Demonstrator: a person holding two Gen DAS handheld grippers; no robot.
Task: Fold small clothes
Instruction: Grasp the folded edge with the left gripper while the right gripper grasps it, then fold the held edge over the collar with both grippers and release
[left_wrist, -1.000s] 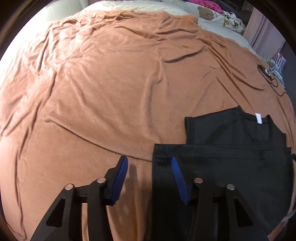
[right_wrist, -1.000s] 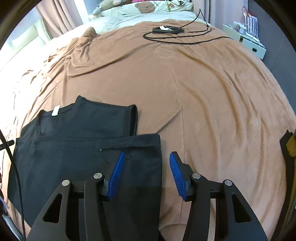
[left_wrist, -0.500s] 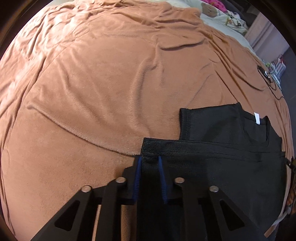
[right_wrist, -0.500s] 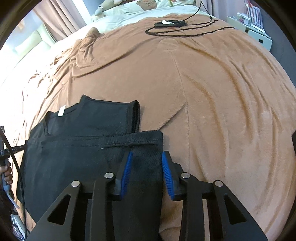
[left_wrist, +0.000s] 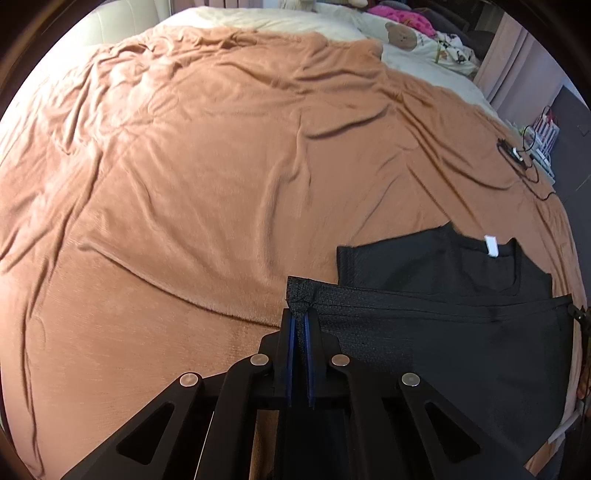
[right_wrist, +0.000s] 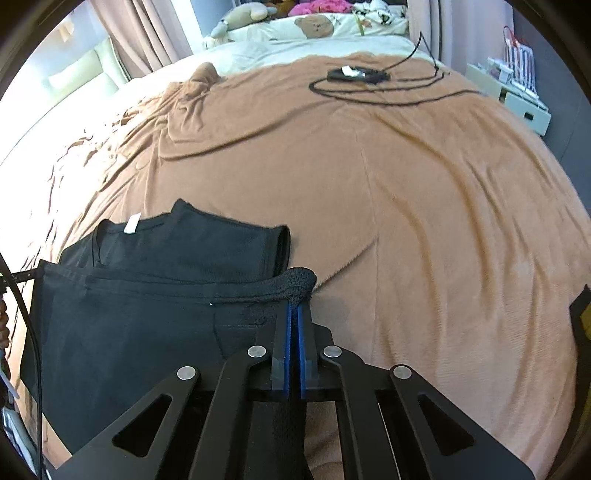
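A black shirt lies partly folded on the brown blanket, its white neck label at the far side. My left gripper is shut on the shirt's near left corner, where the hem bunches between the blue pads. In the right wrist view the same black shirt spreads to the left, with its neck label near the top. My right gripper is shut on the near right corner, and the hem curls up into a roll just above the pads.
The brown blanket covers a wide bed. A black cable with a small device lies at the far right of it. Pillows and soft toys sit at the head. A white shelf unit stands beside the bed.
Both grippers went from open astride the shirt's near corners to shut on them. The pinched corners now bunch and lift a little off the blanket.
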